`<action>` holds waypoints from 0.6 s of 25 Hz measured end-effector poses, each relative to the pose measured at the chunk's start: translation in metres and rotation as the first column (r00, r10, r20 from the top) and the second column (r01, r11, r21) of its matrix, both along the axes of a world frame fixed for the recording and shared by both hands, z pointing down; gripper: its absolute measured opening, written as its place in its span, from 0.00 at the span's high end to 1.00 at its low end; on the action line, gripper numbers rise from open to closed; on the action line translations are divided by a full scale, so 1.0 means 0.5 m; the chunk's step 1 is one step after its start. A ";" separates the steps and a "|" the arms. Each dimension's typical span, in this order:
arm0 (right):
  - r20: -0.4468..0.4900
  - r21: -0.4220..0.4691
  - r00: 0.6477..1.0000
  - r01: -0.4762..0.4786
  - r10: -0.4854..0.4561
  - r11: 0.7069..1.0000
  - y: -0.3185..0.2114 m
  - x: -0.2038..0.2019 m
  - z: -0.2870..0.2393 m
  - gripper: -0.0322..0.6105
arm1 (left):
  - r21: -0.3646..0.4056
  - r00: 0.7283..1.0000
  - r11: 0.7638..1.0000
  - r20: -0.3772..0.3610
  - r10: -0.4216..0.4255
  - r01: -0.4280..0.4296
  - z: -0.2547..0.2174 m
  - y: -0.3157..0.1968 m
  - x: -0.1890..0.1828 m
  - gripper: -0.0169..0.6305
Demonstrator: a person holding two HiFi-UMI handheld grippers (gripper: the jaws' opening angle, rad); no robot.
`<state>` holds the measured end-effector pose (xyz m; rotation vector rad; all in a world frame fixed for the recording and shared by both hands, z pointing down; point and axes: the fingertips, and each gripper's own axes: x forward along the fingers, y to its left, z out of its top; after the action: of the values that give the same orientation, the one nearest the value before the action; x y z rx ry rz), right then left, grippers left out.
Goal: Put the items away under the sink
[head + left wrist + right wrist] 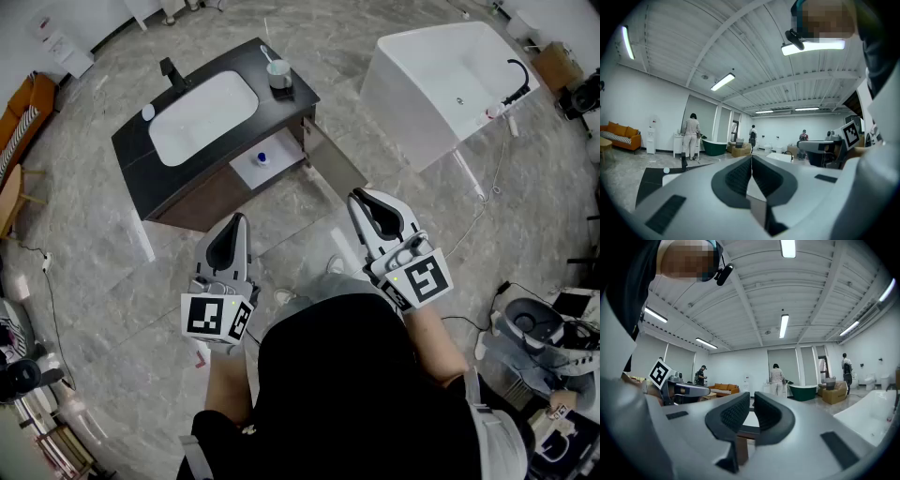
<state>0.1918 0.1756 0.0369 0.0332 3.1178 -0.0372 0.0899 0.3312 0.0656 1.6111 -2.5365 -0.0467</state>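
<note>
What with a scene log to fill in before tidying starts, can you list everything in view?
vanity: one, dark top, white basin, upper left
faucet: one, black, behind basin
cup: one, grey, vanity's right corner
small item: one, blue and white, inside the open cabinet
bathtub: one, white, upper right
sofa: one, orange, left edge
bystanders: at least three, far across the room
left gripper: one, white, shut, empty
right gripper: one, white, shut, empty

The hand-held gripper (752, 401), jaws closed and empty, faces a person (776, 379) beside a green tub (803, 392).
</note>
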 end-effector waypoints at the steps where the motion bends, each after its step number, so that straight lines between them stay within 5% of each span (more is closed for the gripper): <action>1: -0.001 0.002 1.000 0.004 -0.004 1.000 -0.009 0.004 -0.004 0.87 | 0.000 1.000 1.000 -0.001 0.002 -0.002 -0.002 -0.013 0.005 0.94; 8: 0.006 -0.013 1.000 0.006 -0.006 1.000 -0.099 0.028 0.002 0.87 | -0.020 1.000 1.000 -0.016 -0.011 0.011 0.005 -0.110 0.021 0.94; 15: 0.029 -0.120 0.999 0.021 -0.018 0.993 -0.202 0.060 0.031 0.87 | -0.040 0.999 0.999 -0.015 -0.035 0.035 0.021 -0.202 0.039 0.94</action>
<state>0.2218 0.0745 0.0526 0.0612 3.0806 -0.2234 0.1094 0.2303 0.0761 1.5460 -2.5372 -0.0123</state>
